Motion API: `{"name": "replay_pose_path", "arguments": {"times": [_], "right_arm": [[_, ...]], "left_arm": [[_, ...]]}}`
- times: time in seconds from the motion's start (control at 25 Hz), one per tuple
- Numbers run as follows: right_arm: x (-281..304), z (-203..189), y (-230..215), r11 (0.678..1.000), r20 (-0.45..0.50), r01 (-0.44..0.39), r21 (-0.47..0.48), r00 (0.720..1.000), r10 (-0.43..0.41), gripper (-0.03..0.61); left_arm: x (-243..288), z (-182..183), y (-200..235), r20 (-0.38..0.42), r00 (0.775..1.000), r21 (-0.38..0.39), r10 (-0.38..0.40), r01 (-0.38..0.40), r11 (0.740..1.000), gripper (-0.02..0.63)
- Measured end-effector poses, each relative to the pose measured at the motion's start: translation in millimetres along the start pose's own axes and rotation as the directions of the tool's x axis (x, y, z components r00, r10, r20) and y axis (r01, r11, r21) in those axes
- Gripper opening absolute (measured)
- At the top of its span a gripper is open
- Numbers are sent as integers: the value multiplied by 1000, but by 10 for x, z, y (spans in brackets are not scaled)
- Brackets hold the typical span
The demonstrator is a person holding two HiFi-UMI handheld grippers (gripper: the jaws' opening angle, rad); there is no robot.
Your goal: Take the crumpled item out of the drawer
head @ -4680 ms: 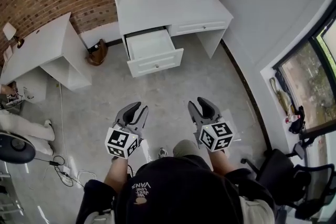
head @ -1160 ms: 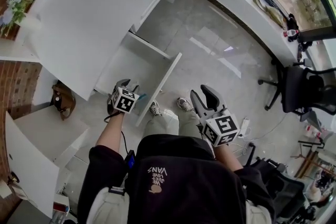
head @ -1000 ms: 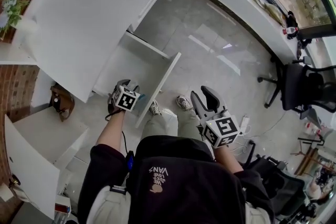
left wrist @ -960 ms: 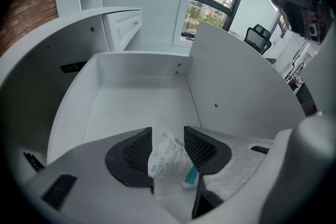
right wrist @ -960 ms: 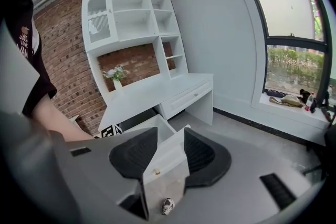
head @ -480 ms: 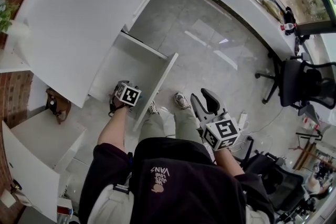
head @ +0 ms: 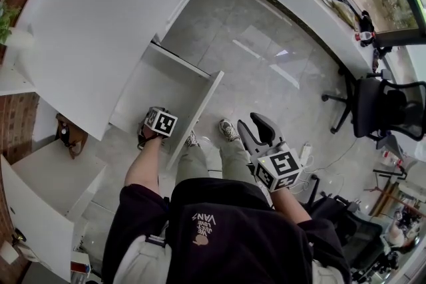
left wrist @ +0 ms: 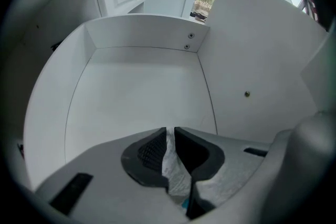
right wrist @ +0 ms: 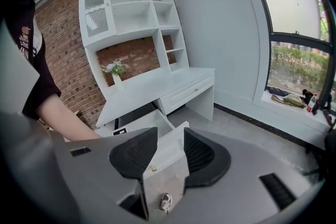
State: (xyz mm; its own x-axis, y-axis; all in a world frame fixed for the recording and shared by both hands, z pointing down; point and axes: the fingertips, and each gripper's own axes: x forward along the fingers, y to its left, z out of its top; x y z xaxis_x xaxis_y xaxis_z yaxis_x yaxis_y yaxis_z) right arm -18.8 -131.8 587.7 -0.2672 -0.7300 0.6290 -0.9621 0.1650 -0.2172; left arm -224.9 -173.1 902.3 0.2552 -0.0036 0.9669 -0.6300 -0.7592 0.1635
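Note:
In the left gripper view, my left gripper (left wrist: 170,132) points steeply down into the open white drawer (left wrist: 136,92). Its jaws have just been closing, and a white crumpled item (left wrist: 173,173) is now pinched between the dark pads. The head view shows that gripper (head: 152,130) under its marker cube, at the near end of the drawer (head: 143,86), with the item hidden. My right gripper (head: 256,126) hangs over the floor to the right of the drawer front, open. Nothing lies between its fingers in the right gripper view (right wrist: 169,136).
The white desk top (head: 100,16) overhangs the drawer's far end. A second white desk (head: 40,203) and a brown bag (head: 66,133) are at the left. The person's shoes (head: 228,130) stand by the drawer front. An office chair (head: 386,110) and a power strip (head: 306,153) are at the right.
The left gripper has sunk lower into the near end of the drawer. The right gripper has stayed where it was.

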Motion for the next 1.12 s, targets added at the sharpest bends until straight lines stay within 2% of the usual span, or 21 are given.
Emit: {"name": "replay_pose_path", "arguments": {"times": [0.28, 0.52, 0.84, 1.12], "right_arm": [[-9, -5, -56, 1000, 2, -23, -11, 1000, 23, 135], [-57, 4, -88, 999, 6, -42, -16, 999, 43, 135], [-91, 64, -61, 995, 21, -93, -38, 995, 93, 135], [-183, 177, -75, 989, 44, -129, -69, 990, 132, 135]], "left_arm": [[-52, 39, -28, 27, 999, -13, 17, -17, 1000, 37], [-263, 239, -7, 120, 991, -18, 58, -57, 998, 18], [-636, 453, 91, 237, 962, -58, 138, -128, 990, 15], [-1092, 633, 84, 341, 917, -99, 205, -182, 978, 15]]}}
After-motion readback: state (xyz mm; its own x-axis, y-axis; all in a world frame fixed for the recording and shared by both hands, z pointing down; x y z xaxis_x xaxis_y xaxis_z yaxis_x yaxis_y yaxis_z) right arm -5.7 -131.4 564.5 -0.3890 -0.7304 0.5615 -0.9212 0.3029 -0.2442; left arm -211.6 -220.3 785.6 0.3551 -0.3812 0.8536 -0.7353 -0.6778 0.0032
